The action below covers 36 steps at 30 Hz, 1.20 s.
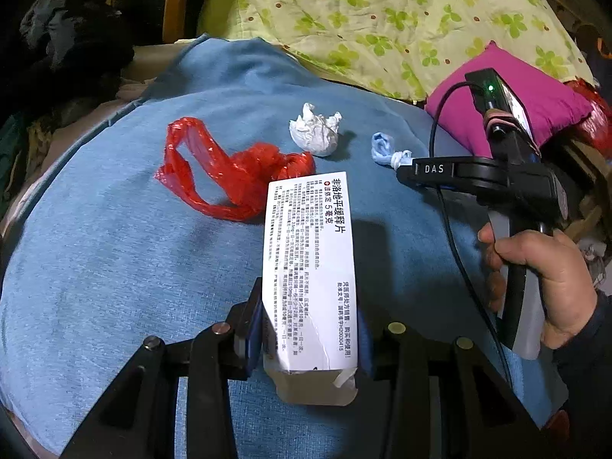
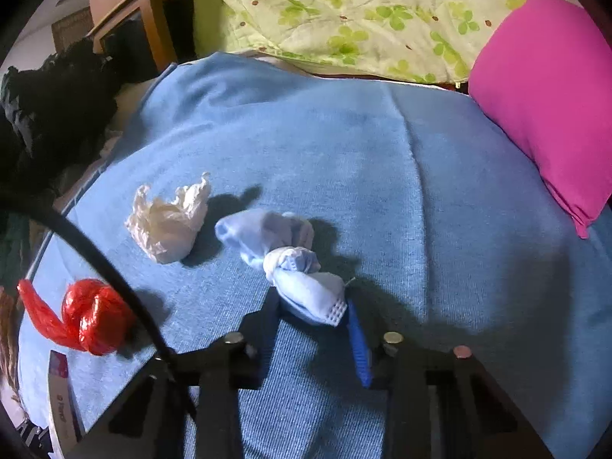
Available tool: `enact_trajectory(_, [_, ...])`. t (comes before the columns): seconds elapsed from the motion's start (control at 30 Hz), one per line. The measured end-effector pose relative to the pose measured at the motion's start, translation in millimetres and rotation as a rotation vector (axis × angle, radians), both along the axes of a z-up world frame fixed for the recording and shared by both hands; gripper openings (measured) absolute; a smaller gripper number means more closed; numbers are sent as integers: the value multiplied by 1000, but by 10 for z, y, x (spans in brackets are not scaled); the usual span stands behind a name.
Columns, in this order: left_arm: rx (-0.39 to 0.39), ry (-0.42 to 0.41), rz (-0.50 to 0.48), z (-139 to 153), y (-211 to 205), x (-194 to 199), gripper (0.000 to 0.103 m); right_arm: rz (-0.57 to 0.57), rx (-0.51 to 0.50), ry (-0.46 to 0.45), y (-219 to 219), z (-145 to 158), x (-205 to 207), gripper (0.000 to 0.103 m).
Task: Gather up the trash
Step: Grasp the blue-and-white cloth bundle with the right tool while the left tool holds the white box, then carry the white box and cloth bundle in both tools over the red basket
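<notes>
Before you lies the wide blue knitted blanket (image 2: 382, 160), with the green clover-print quilt (image 1: 382, 19) bunched at its far edge and the square magenta cushion (image 2: 543, 88) on its right; the crumpled red plastic bag (image 1: 229, 176) lies left of centre, with the white crumpled tissue ball (image 1: 315, 132) just beside it. Your left gripper (image 1: 310, 329) is clamped on the white printed cardboard medicine box (image 1: 310, 260), held tilted above the blanket. Your right gripper (image 2: 311, 317) has its jaws closed on the end of the knotted pale blue face mask (image 2: 283, 252), which rests on the blanket near the tissue ball.
</notes>
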<state>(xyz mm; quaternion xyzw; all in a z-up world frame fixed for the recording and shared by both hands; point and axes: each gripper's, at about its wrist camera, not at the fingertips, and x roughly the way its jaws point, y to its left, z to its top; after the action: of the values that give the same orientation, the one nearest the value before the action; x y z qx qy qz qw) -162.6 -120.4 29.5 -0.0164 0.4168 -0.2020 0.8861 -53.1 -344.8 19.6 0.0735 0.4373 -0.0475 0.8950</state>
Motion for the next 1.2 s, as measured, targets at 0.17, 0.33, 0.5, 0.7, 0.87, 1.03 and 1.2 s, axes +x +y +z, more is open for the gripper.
enact_trajectory(0.17, [2, -8, -11, 6, -23, -16, 42, 22, 18, -23, 73, 67, -188, 30])
enact_trajectory(0.33, [4, -14, -12, 15, -18, -21, 42, 30, 40, -46, 135, 157, -434, 30])
enact_trajectory(0.5, [4, -20, -20, 22, -20, -31, 42, 34, 56, -53, 196, 167, -667, 30])
enact_trajectory(0.7, [9, -25, -27, 23, -28, -35, 42, 19, 72, -71, 200, 200, -854, 30])
enact_trajectory(0.87, [18, -35, -33, 27, -45, -43, 42, 2, 87, -89, 198, 242, -999, 30])
enact_trajectory(1.03, [33, -42, -49, 29, -79, -57, 42, -24, 102, -103, 175, 307, -1187, 30])
enact_trajectory(1.2, [59, -68, -68, 48, -125, -114, 42, -37, 99, -115, 175, 417, -1425, 30])
